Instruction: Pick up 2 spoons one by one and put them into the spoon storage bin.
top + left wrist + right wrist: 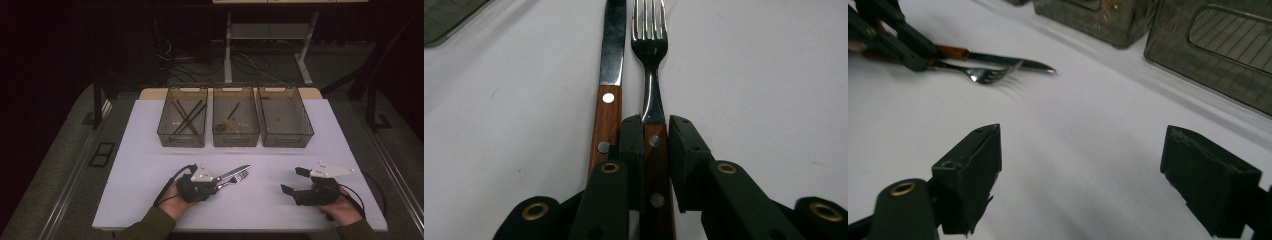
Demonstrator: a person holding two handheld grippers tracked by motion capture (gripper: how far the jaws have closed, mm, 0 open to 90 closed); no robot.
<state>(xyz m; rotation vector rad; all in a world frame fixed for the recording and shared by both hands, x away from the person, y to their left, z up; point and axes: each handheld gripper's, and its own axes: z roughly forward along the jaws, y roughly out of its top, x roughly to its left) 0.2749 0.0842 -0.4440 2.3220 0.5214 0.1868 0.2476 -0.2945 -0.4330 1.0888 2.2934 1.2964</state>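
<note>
Bench (150, 150): I see a white top that carries everything; I take the middle bin as my landmark for places.
Middle bin (236, 141): smoky see-through tub at the far edge, a like tub touching it on each side. It holds a pale wooden piece and a dark stick, the left tub (182, 140) holds crossed dark sticks, and the right tub (286, 140) looks nearly bare.
Right gripper (292, 181): nearer me than the middle bin and off to its right, jaws spread wide over bare bench, holding nothing.
Left gripper (656, 145): straight toward me from the middle bin, a little left; its jaws sit either side of the fork's handle. I cannot tell whether they press it yet.
Knife (610, 80): lies flat just beside the fork, on its left in the left gripper view, parallel, outside the jaws.
Fork (650, 45): tines point toward the middle bin.
Handling, my guess: both are stiff, light and thin. Polished steel would slip; the riveted wood should grip better, so I hold mid-handle and keep clear of the knife.
</note>
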